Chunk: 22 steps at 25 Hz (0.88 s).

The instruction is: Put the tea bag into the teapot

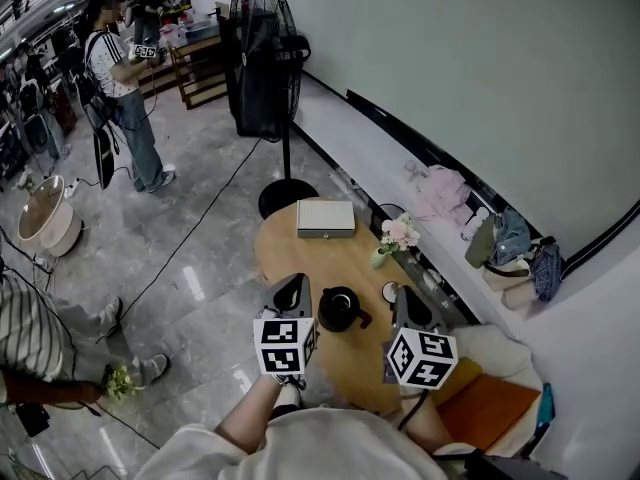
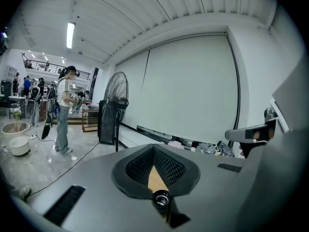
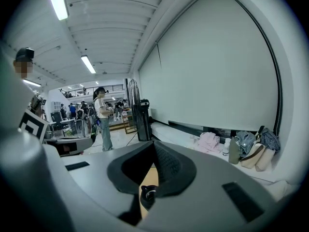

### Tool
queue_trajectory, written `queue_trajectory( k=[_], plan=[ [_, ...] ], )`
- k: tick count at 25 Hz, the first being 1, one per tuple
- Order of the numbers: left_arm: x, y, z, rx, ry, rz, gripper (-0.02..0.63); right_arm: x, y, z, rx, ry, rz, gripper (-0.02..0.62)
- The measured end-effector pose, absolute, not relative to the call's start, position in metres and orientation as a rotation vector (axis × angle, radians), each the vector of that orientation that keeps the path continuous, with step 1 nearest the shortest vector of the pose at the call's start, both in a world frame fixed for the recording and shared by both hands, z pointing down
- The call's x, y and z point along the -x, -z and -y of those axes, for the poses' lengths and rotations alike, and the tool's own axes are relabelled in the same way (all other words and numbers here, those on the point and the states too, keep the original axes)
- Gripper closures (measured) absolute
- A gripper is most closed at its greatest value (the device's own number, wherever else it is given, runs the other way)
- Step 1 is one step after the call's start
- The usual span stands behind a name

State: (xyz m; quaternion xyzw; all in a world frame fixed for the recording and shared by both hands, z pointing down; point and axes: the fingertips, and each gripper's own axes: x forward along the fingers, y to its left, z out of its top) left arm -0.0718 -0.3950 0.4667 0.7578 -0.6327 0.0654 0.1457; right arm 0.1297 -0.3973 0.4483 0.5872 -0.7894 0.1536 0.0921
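Head view: black teapot (image 1: pixel 340 309) stands on the round table (image 1: pixel 300 260), between both grippers.
Left gripper (image 1: pixel 293 286): jaws pressed together, nothing held.
Right gripper (image 1: pixel 406 296): jaws together, nothing held.

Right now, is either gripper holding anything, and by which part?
Nothing is held. The left gripper and the right gripper both have their jaws together with nothing in them. The teapot stands free on the table between them.

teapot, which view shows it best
The head view: the whole black teapot stands on the wooden table. The left and right gripper views show only a small dark bit of it between the jaws.
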Motion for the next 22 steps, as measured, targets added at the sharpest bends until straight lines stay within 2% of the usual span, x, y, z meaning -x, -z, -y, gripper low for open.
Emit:
queue_trajectory(
  k=[22],
  plan=[
    [0.073,-0.466,0.397,-2.22,-0.192,1.781,0.591,-0.12,-0.448,0.393,-1.76,-0.455,2.322,0.561]
  ],
)
